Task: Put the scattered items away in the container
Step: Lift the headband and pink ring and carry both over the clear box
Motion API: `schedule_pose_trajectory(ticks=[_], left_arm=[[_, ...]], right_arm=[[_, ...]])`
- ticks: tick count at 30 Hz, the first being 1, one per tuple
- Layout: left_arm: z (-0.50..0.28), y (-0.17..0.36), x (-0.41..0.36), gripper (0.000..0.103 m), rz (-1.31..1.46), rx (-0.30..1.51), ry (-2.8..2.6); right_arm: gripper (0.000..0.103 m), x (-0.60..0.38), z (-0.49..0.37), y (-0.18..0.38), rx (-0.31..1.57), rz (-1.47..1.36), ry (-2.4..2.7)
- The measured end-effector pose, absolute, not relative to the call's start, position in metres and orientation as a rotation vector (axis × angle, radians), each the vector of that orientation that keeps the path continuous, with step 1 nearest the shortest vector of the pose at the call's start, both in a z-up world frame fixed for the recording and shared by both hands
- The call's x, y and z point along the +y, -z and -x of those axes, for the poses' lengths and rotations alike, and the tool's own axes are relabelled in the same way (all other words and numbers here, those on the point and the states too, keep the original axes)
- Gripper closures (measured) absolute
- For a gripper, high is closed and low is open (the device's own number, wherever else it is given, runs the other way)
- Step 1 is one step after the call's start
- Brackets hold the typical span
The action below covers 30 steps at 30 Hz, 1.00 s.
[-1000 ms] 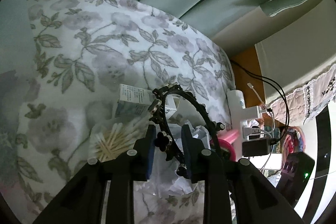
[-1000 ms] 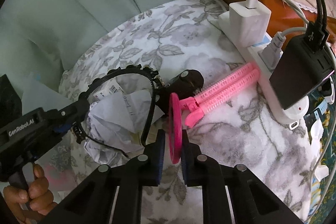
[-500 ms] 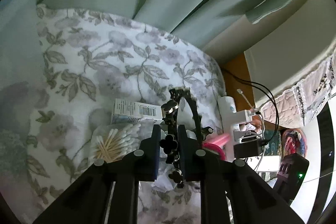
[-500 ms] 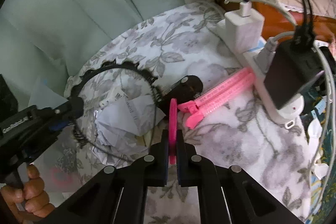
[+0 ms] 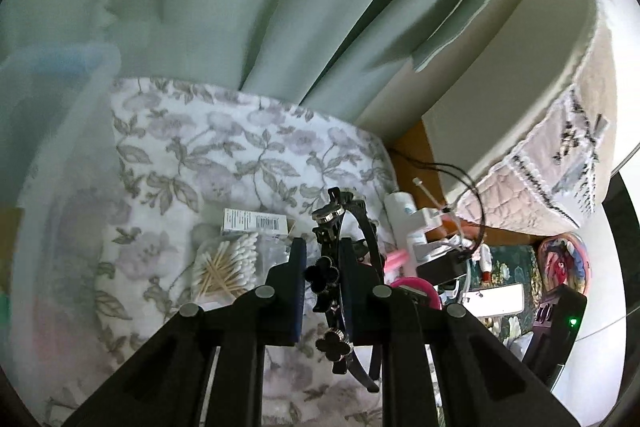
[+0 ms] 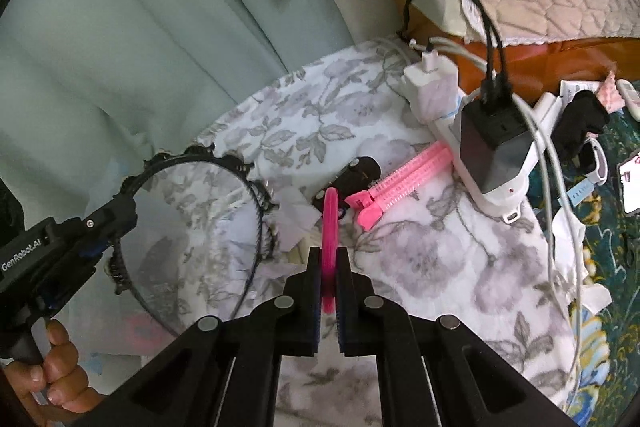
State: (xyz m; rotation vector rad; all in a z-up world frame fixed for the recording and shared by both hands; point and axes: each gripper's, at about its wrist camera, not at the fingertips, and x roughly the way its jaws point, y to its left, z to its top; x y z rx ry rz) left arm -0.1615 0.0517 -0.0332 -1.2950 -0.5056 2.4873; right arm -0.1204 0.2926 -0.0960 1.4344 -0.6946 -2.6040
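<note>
over floral cloth (image 6: 420, 259) | pink ring (image 6: 330, 227) edge-on, upright | r claw (image 6: 329, 291) clamped

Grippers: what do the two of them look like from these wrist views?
Both are matte black plastic. The right gripper and left gripper each have two angular fingers with round silver screw heads and dark blue ribbed pads. In the right wrist view the left gripper's body carries white "GenRobot.AI" lettering above a black handle. No sleeve shows.

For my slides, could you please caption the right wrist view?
Right gripper pinches a pink ring; left gripper lifts a black headband.
</note>
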Motion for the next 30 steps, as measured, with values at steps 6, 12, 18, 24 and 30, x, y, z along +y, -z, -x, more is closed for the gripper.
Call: schedule_pose_trajectory(ticks=[6,12,18,24,30], left_arm=[[0.139,0.002,0.047,0.087,1.200,-0.494,-2.531],[0.119,-0.023,0.032,0.087,1.117,-0.507,-2.575],[0.097,-0.047,0.010,0.087,1.015,-0.545,-2.619],[0.079,-0.063,-0.015,0.087,0.923,-0.598,-2.647],[0.059,-0.078,-0.047,0.087,0.829,-0.633,-2.705]], right_arm=[[0.097,0.287,0.102,0.069,-0.682,-1.337,2.639],[0.097,0.277,0.084,0.038,-0.653,-1.229,2.661],[0.097,0.258,0.069,0.002,-0.584,-1.104,2.677],[0.097,0.232,0.057,-0.025,-0.503,-1.035,2.669],[0.097,0.206,0.048,-0.047,-0.426,-0.967,2.659]])
